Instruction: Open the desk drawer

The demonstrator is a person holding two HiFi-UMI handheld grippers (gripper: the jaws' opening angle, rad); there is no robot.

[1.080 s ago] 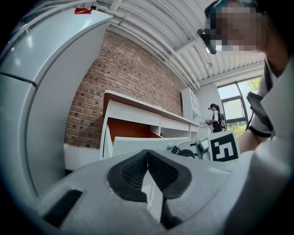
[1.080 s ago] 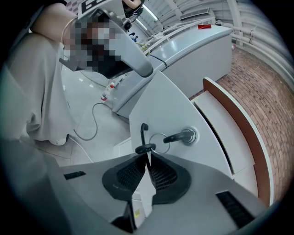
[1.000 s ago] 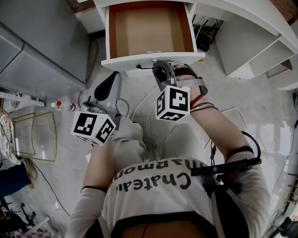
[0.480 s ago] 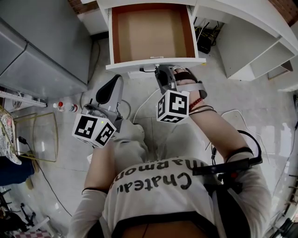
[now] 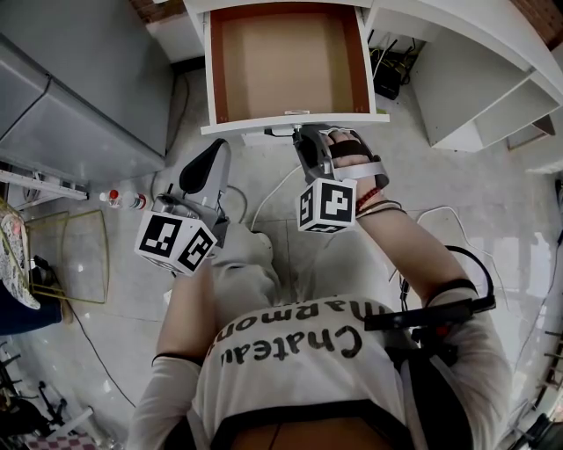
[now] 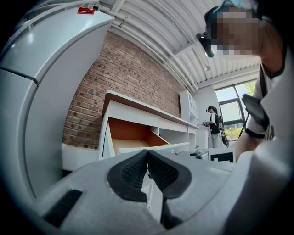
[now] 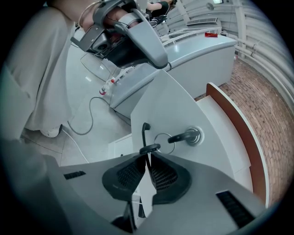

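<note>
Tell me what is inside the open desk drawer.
The head view shows only the drawer and its bare brown bottom, with nothing lying on it. Its far end meets the desk, so anything tucked beneath there is hidden.

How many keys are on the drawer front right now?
2. One key sits in the lock. A hanging key beside it is pinched by the right gripper's fingers. None seem hidden.
</note>
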